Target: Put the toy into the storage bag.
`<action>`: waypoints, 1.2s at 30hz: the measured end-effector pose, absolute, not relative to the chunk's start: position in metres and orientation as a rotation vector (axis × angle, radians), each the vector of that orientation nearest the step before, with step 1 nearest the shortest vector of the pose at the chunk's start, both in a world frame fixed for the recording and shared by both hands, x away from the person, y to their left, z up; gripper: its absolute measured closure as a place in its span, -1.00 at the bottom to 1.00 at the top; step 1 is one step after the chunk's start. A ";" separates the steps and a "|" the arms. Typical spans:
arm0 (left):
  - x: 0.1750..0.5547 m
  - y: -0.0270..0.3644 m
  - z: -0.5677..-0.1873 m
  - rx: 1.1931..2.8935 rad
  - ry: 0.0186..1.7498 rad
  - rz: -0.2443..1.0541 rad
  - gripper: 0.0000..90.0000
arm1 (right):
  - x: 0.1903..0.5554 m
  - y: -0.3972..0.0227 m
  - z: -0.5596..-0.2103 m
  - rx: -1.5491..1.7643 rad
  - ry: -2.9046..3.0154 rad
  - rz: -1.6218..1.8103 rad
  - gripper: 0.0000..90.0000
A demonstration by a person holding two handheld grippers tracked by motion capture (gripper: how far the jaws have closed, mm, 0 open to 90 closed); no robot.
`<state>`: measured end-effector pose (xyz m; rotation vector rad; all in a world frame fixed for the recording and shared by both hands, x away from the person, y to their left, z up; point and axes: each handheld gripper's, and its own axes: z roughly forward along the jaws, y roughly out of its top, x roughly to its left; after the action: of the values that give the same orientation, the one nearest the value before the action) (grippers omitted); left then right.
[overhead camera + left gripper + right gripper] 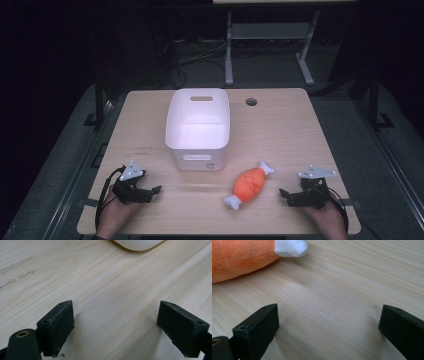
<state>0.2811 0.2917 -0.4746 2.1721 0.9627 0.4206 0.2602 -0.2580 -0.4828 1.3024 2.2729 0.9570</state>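
An orange plush drumstick [249,184] with white bone ends lies on the wooden table [280,130], in front of and right of a white plastic bin [198,127]. My right gripper [286,196] rests low at the table's front right, just right of the toy, jaws wide apart and nothing between them. In the right gripper view the toy's orange body [239,257] and one white end [290,247] lie at top left, beyond the jaws. My left gripper [154,192] sits at the front left, open over bare wood, with the bin's rounded bottom corner [137,244] ahead.
A round cable hole [251,102] pierces the table's far edge right of the bin. Beyond the table stand a white desk frame [270,40] and cables on a dark floor. Faint scuff marks [17,267] streak the wood at the left.
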 end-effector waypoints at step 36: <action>0.281 0.292 -0.475 2.173 0.957 0.418 -0.71 | 0.274 -0.256 -0.436 1.193 2.453 1.002 0.99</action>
<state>0.2810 0.2919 -0.4747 2.1734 0.9573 0.4180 0.2742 -0.2559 -0.4363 1.1929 2.4529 1.0021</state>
